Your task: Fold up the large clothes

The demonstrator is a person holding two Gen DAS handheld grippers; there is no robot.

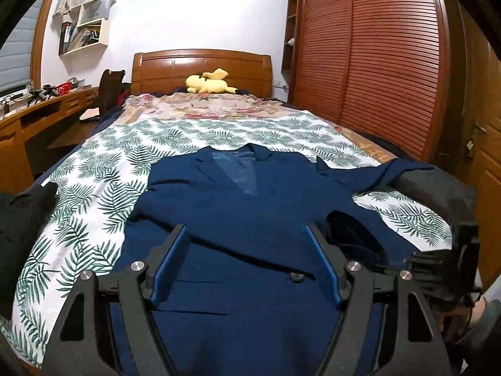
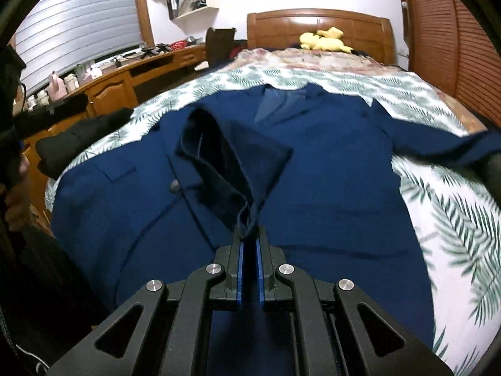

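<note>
A navy blue suit jacket (image 1: 250,194) (image 2: 328,172) lies front up on the leaf-patterned bed sheet (image 1: 94,188), its collar toward the headboard. My left gripper (image 1: 245,230) hovers open over the jacket's lower front, with nothing between its blue pads. My right gripper (image 2: 249,233) is shut on the end of a sleeve (image 2: 225,147), whose dark lining shows at the cuff. The pinched cloth hangs lifted over the jacket's front near a button (image 2: 174,185). In the left wrist view that cuff (image 1: 347,232) shows at the right, beside the left gripper's right finger.
A black garment (image 1: 28,206) (image 2: 81,134) lies at the bed's left edge. A yellow plush toy (image 1: 208,83) sits by the wooden headboard (image 1: 200,65). A wooden desk (image 1: 47,109) runs along the left, and a slatted wardrobe (image 1: 375,62) stands on the right.
</note>
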